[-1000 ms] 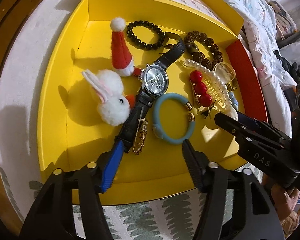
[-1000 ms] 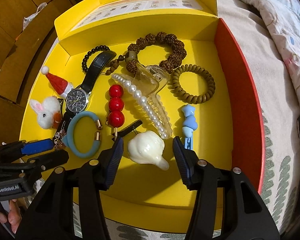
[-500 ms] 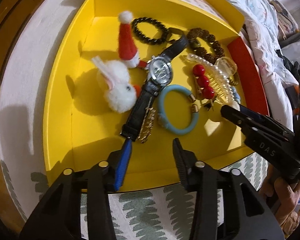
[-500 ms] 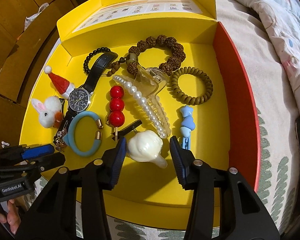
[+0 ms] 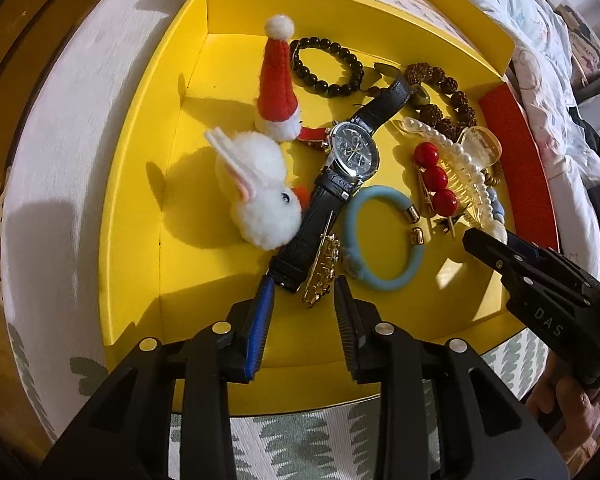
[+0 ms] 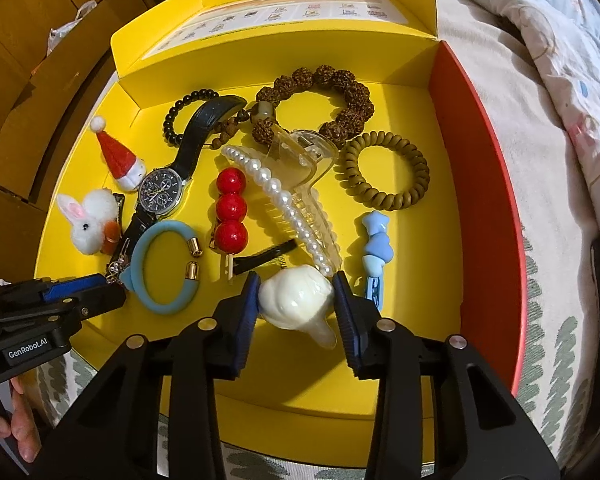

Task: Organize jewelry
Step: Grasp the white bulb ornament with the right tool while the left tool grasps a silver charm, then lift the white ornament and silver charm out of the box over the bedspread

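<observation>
Inside the yellow box every piece lies jumbled; nothing looks sorted yet. Near the front wall, the right claw is closing around the cream shell clip, pads at its sides, contact unclear. At the near left, the left claw is closing around the watch strap end and gold brooch, not yet pinching.

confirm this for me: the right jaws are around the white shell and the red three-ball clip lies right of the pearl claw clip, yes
Not quite. The red three-ball clip lies left of the pearl claw clip, as the right wrist view shows. The right gripper jaws are closing around the white shell.
</observation>
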`<state>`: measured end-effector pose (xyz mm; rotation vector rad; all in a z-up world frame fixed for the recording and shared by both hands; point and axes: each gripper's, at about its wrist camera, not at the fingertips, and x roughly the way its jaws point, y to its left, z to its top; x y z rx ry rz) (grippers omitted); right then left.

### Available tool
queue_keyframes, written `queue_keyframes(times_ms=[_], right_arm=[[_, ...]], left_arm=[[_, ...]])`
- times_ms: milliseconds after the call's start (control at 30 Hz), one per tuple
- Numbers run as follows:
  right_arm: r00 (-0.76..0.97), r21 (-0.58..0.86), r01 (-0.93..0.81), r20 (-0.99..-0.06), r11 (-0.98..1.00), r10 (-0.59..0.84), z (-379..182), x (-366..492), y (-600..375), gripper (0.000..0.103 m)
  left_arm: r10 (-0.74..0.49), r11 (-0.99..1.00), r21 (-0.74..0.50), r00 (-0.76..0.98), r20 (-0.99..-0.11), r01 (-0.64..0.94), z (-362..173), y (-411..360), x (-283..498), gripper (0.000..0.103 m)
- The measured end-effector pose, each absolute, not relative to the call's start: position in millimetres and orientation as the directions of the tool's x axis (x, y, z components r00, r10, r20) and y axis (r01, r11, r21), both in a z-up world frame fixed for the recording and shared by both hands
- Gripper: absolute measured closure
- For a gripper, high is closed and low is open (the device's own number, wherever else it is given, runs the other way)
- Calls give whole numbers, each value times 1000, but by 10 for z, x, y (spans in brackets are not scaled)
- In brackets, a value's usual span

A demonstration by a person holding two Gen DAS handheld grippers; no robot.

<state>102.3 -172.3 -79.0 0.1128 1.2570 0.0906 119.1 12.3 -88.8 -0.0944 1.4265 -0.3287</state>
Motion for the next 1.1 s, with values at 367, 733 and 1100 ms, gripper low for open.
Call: queue_keyframes(times_ms=[367,733,1100], right_arm=[[301,148,-13,-943,989,145,-789,986,-1725,66],[336,217,-1,-919,976,205,-632,946,-1853,66],[372,276,3,-892,961,255,-475,891,-1923,66]], left_arm=[[-288,947,-270,87,-954,172,-896,-32,1140,90],[-341,935,-323,116,-933,147,-754,178,1169,93],[-396,916,-377,155,-905,136,-559,422,1163,94]])
